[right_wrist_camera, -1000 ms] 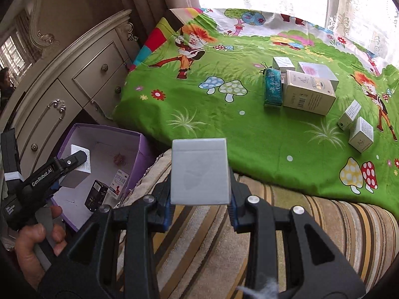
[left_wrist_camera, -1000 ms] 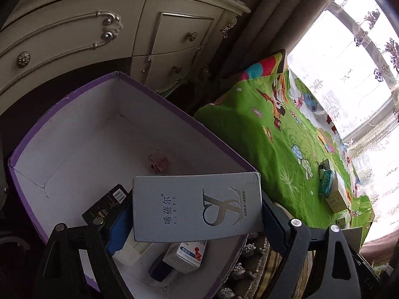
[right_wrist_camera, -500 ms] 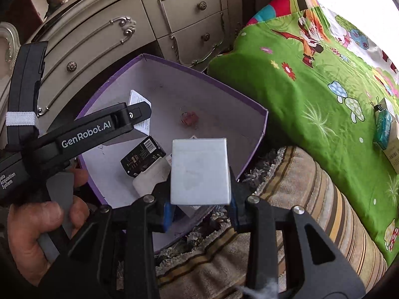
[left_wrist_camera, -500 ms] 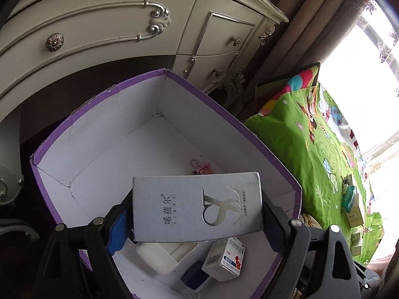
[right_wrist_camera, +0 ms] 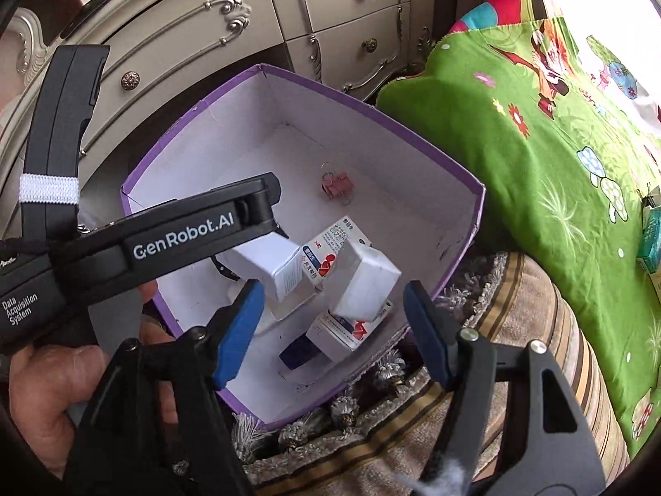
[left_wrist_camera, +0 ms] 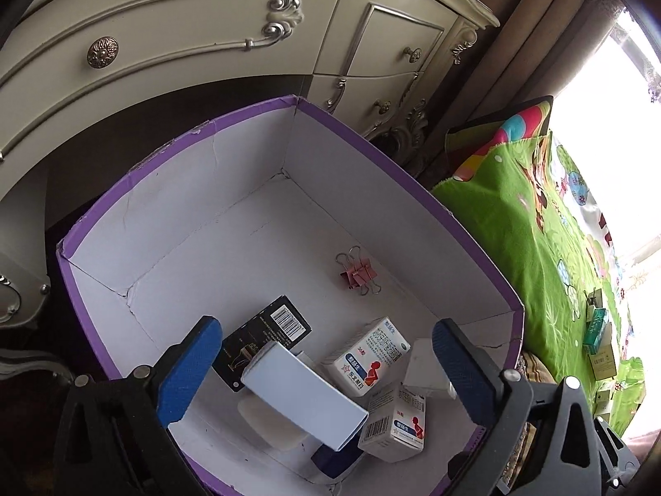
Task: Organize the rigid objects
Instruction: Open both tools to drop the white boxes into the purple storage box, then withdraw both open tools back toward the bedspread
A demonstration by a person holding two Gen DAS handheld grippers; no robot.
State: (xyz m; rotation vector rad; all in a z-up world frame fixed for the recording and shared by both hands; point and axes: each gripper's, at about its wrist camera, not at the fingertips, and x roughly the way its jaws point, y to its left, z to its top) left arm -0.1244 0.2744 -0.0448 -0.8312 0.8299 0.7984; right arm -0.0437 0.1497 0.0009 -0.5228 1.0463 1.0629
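A purple-rimmed white cardboard box (left_wrist_camera: pixel 198 215) (right_wrist_camera: pixel 372 111) stands on the floor. My left gripper (left_wrist_camera: pixel 326 368) is open above it; the long pale grey carton (left_wrist_camera: pixel 305 405) lies free below, tilted on other items; it also shows in the right wrist view (right_wrist_camera: pixel 272 268). My right gripper (right_wrist_camera: pixel 334 326) is open above the box's near corner; the small white box (right_wrist_camera: pixel 367 281) sits tilted, loose, between the fingers' line. Inside lie two white-blue medicine boxes (left_wrist_camera: pixel 367 355) (left_wrist_camera: pixel 396 421), a black box (left_wrist_camera: pixel 268 339) and a pink binder clip (left_wrist_camera: pixel 357 275).
A cream dresser (left_wrist_camera: pixel 186 41) stands behind the box. A green cartoon blanket (right_wrist_camera: pixel 537 144) lies to the right with several small boxes (left_wrist_camera: pixel 597 330) on it. A striped fringed cushion (right_wrist_camera: pixel 516 330) borders the box's near side. The left gripper's body (right_wrist_camera: pixel 124 244) crosses the right wrist view.
Both grippers opened. The grey carton dropped from the left gripper into the purple box. The white box left the right gripper and is in the purple box.
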